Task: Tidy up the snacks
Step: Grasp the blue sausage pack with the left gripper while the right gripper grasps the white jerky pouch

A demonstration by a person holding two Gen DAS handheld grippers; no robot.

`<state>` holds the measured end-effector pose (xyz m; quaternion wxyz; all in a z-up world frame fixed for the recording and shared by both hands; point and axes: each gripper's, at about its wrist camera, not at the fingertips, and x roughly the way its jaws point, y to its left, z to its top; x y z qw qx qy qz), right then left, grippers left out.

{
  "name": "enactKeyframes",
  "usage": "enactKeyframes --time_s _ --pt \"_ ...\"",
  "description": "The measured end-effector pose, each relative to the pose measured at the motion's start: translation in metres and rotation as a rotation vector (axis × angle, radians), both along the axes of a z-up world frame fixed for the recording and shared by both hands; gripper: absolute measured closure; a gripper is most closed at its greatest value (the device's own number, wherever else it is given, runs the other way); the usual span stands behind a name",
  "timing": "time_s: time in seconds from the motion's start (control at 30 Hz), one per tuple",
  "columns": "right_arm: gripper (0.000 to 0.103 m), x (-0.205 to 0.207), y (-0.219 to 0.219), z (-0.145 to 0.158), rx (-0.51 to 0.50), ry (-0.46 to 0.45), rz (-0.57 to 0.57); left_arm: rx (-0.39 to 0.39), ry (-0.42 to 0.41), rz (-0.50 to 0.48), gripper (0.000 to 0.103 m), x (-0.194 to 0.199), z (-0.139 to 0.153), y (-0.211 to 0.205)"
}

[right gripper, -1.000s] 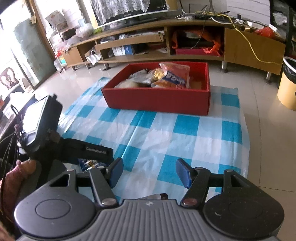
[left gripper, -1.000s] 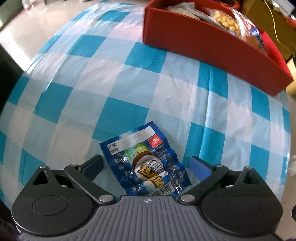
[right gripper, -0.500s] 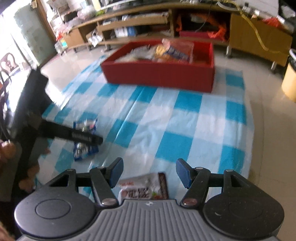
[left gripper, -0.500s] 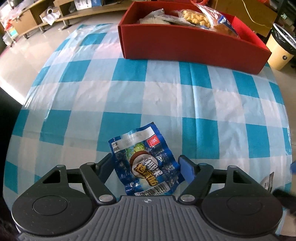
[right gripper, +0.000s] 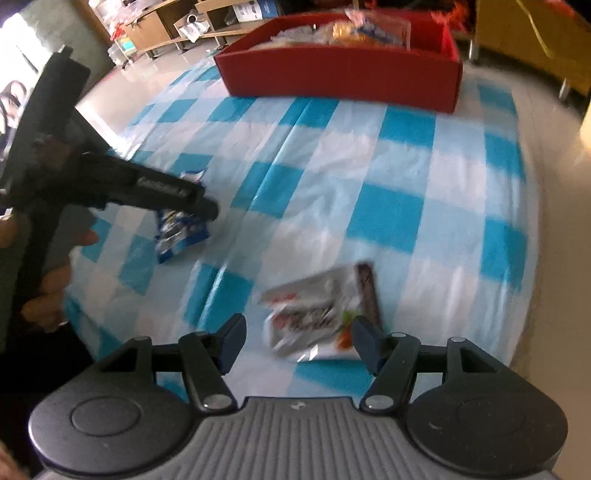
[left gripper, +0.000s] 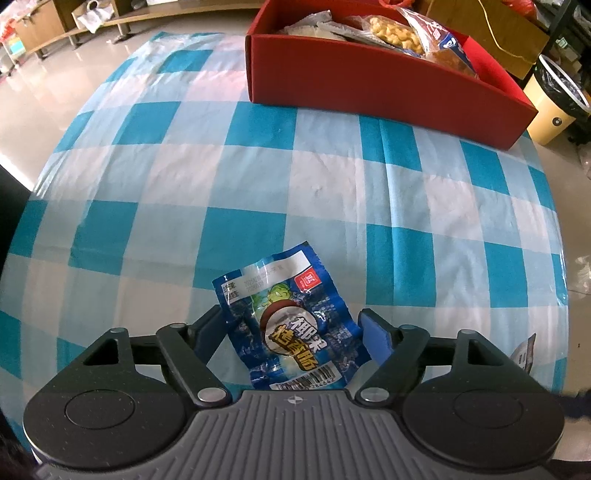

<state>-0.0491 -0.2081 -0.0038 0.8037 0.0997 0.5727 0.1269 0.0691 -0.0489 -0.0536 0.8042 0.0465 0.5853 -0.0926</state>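
Blue snack packet [left gripper: 291, 332] lies crumpled on the blue-and-white checked cloth [left gripper: 258, 177], between the fingers of the left gripper [left gripper: 293, 334]. Jaws are opening; neither pad seems to press it. A silver-white snack packet [right gripper: 321, 314], blurred, lies on the same cloth ahead of the right gripper [right gripper: 297, 338], whose jaws stand apart and empty. Red box [left gripper: 369, 81] at the cloth's far end holds several bagged snacks [left gripper: 395, 29]. A hand [right gripper: 48, 291] grips the left tool's handle.
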Motion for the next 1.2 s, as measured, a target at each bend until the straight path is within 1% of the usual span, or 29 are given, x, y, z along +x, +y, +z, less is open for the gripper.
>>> enactKeyframes --time_s 0.1,0.17,0.23,0.27,0.33,0.4,0.5,0.6,0.67,0.73,0.83,0.9,0.97,1.03,1.13,1.2 --pt "0.044 -0.001 0.007 -0.008 0.05 0.043 0.001 -0.006 0.004 0.004 0.02 0.001 0.0 0.001" --pt "0.044 0.008 0.008 -0.017 0.059 0.072 -0.026 -0.009 0.006 0.007 0.02 0.001 0.001 0.001" --pt "0.041 0.018 0.004 -0.023 0.087 0.096 -0.063 -0.007 0.007 0.008 0.019 0.002 0.0 0.001" --pt "0.041 0.024 0.001 -0.023 0.109 0.099 -0.087 -0.006 0.007 0.008 0.019 0.002 -0.001 0.001" --pt "0.041 0.033 -0.004 -0.02 0.133 0.06 -0.143 -0.003 0.007 0.008 0.019 0.002 -0.001 0.001" --pt "0.041 0.041 -0.006 -0.017 0.122 0.036 -0.173 0.001 0.006 0.007 0.018 0.001 -0.001 0.0" --pt "0.041 0.045 -0.005 -0.015 0.099 0.008 -0.181 0.0 0.007 0.007 0.018 0.001 -0.001 0.0" --pt "0.041 0.042 0.0 -0.01 0.04 -0.026 -0.152 -0.003 0.007 0.008 0.017 0.001 -0.001 0.0" --pt "0.041 0.033 -0.004 -0.008 0.018 -0.026 -0.183 -0.005 0.01 0.009 0.017 0.0 -0.001 0.001" --pt "0.041 0.022 -0.007 -0.008 0.028 -0.01 -0.219 -0.008 0.011 0.006 0.016 0.0 -0.002 0.002" --pt "0.041 0.02 -0.012 -0.013 0.083 0.021 -0.251 -0.006 0.013 0.008 0.016 0.001 -0.002 0.001" --pt "0.041 0.025 -0.006 -0.02 0.086 0.047 -0.248 -0.004 0.011 0.007 0.016 0.0 -0.002 0.001" --pt "0.041 0.031 0.003 -0.023 0.075 0.043 -0.224 -0.007 0.01 0.006 0.016 0.0 -0.002 0.002" --pt "0.041 0.038 0.011 -0.023 0.092 0.037 -0.208 -0.012 0.009 0.006 0.016 -0.001 -0.001 0.003" --pt "0.041 0.045 0.018 -0.019 0.044 0.01 -0.178 -0.009 0.01 0.001 0.015 -0.002 -0.002 0.004" --pt "0.041 0.044 0.02 -0.019 0.024 0.013 -0.159 -0.01 0.012 0.0 0.015 -0.003 -0.002 0.005"
